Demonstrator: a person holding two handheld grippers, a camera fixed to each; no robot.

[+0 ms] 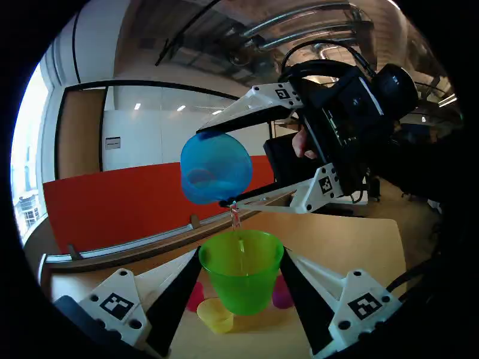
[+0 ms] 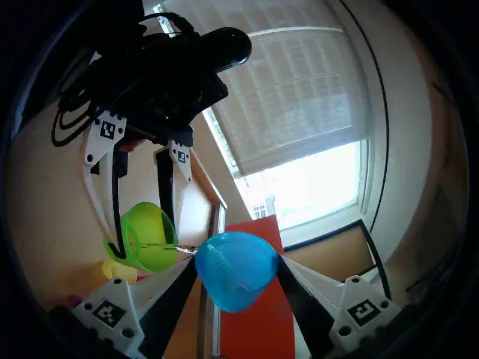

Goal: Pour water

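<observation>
My left gripper (image 1: pixel 240 276) is shut on a green cup (image 1: pixel 241 276), held upright above the wooden table (image 1: pixel 347 239). Above it the right gripper (image 1: pixel 211 163), held by a hand (image 1: pixel 302 143), is shut on a blue cup (image 1: pixel 215 167) tipped toward the green one. A thin stream of water (image 1: pixel 236 224) falls from the blue cup's rim into the green cup. In the right gripper view, my right gripper (image 2: pixel 236 275) clamps the blue cup (image 2: pixel 235 270), the stream (image 2: pixel 173 247) runs to the green cup (image 2: pixel 146 236), and the left gripper (image 2: pixel 143 236) grips that cup.
On the table under the green cup stand a yellow cup (image 1: pixel 215 315) and two pink cups (image 1: pixel 194 297) (image 1: pixel 281 292). A red wall panel (image 1: pixel 120 203) and a window ledge (image 1: pixel 143 246) run behind the table. A bright window with blinds (image 2: pixel 299 143) fills the background in the right gripper view.
</observation>
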